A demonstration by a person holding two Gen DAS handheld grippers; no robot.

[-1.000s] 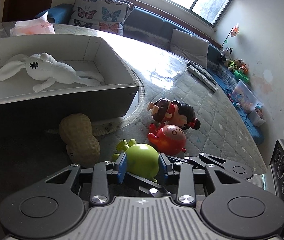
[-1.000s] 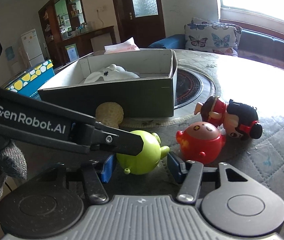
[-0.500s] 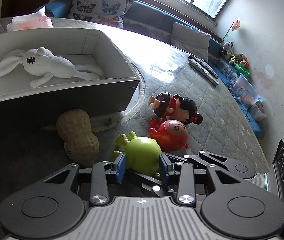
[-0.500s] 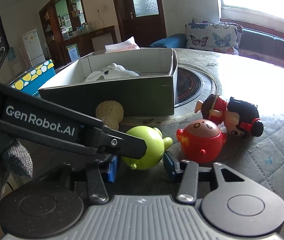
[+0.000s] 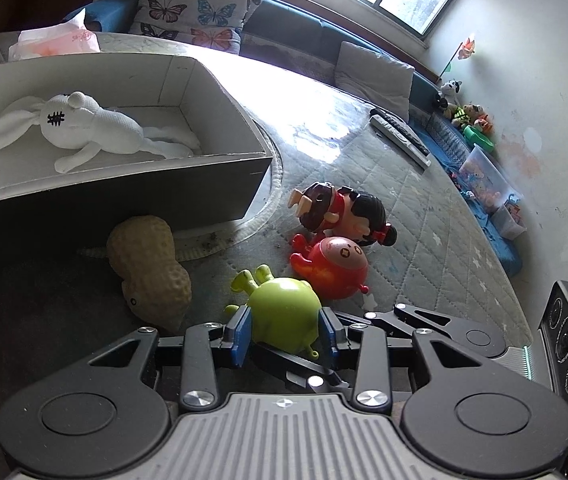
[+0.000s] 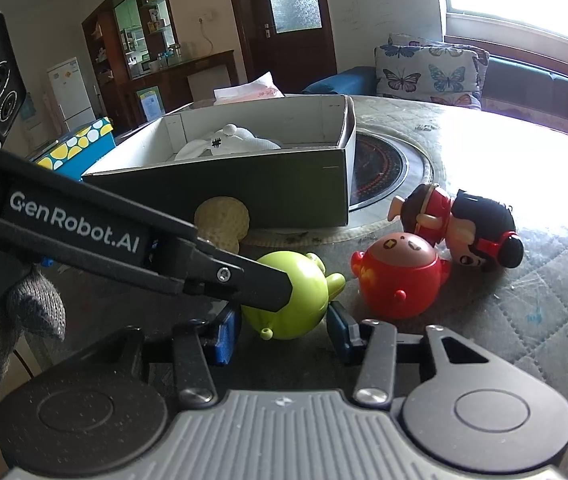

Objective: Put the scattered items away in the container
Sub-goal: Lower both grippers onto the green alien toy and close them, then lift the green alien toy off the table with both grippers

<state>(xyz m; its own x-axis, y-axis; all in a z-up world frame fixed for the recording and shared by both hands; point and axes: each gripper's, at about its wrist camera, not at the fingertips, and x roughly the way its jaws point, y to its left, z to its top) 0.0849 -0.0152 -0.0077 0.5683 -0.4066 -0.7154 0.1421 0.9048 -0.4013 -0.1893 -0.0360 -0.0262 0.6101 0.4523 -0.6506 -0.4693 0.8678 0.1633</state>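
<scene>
Low centre of the left wrist view, left gripper (image 5: 284, 332) has its blue pads against both sides of the green toy (image 5: 284, 310) on the table (image 5: 424, 240); jaws just been opening. Red toy (image 5: 332, 268) upper right of it, peanut (image 5: 147, 264) left, box (image 5: 123, 208) upper left holding white rabbit (image 5: 83, 128). Right wrist view: right gripper (image 6: 281, 332) straddles the same toy, jaws just been closing, contact can't be told.
</scene>
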